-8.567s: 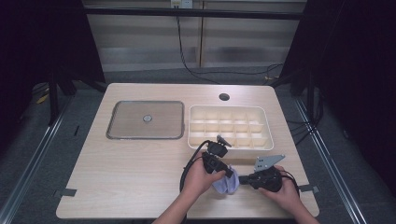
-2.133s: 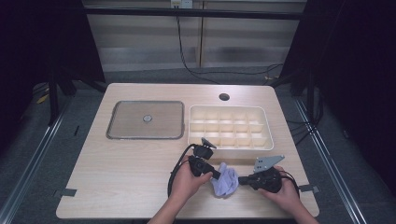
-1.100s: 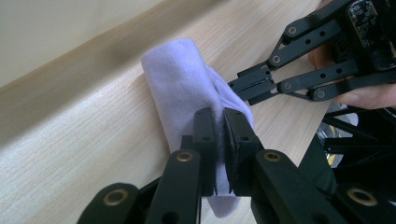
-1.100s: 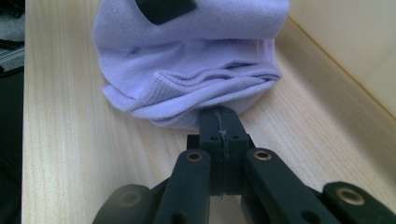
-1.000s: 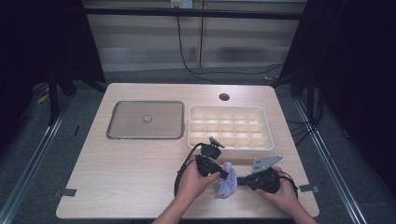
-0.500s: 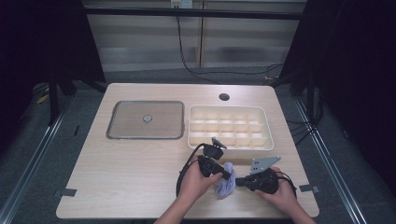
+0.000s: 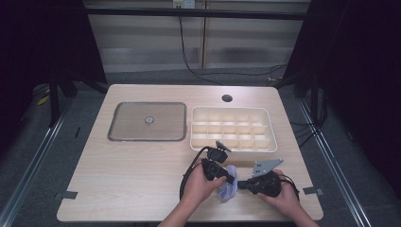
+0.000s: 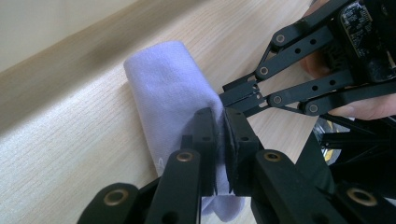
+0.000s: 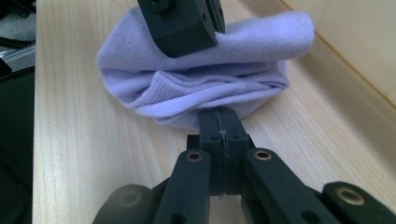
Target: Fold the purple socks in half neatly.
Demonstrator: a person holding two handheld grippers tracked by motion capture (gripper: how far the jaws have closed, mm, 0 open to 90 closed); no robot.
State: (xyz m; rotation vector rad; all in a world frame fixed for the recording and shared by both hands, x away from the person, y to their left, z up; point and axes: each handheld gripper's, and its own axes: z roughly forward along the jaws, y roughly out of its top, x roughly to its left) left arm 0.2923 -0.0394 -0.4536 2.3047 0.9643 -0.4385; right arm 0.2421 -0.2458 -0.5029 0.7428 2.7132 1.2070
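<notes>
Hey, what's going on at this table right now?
A person is working a small lavender cloth with a hand-held claw in each hand, near the front edge of the wooden table. The left claw and the right claw are both pinched shut on the bunched, folded cloth from opposite sides. Behind them sit a cream compartment tray and a flat square lid, both untouched.

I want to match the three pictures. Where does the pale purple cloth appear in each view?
High view: pale purple cloth lies low, right of centre, between both hands.
Left gripper view: centre, on the table.
Right gripper view: upper centre.
Shared landmark: the cream compartment tray, seen as a pale wall behind the cloth.
</notes>
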